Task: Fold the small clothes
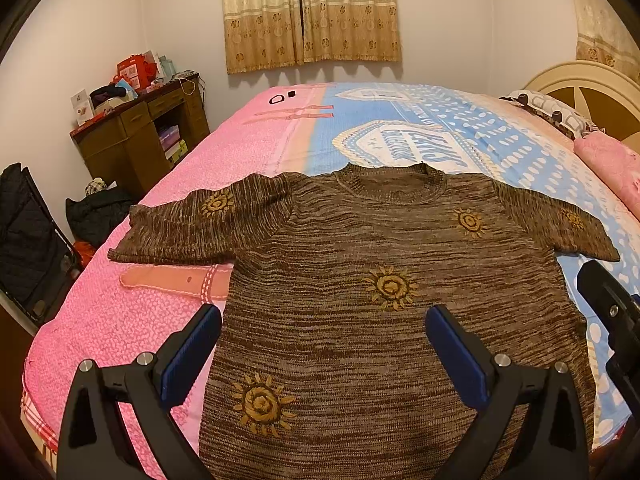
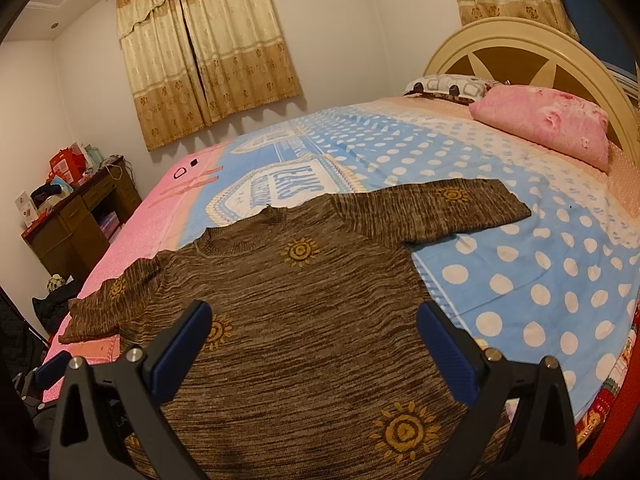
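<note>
A brown knit short-sleeved sweater (image 1: 360,264) with yellow sun motifs lies flat, front up, on the bed, collar away from me and both sleeves spread out. It also shows in the right wrist view (image 2: 304,304). My left gripper (image 1: 324,320) is open and empty, hovering over the sweater's lower left part. My right gripper (image 2: 314,316) is open and empty, hovering over the sweater's lower right part; its black body shows at the right edge of the left wrist view (image 1: 612,312).
The bed cover (image 1: 168,320) is pink on the left and blue with white dots (image 2: 540,280) on the right. A pink pillow (image 2: 548,120) and headboard (image 2: 516,48) are at the far right. A wooden desk (image 1: 140,136) with clutter and dark bags (image 1: 28,236) stand left of the bed.
</note>
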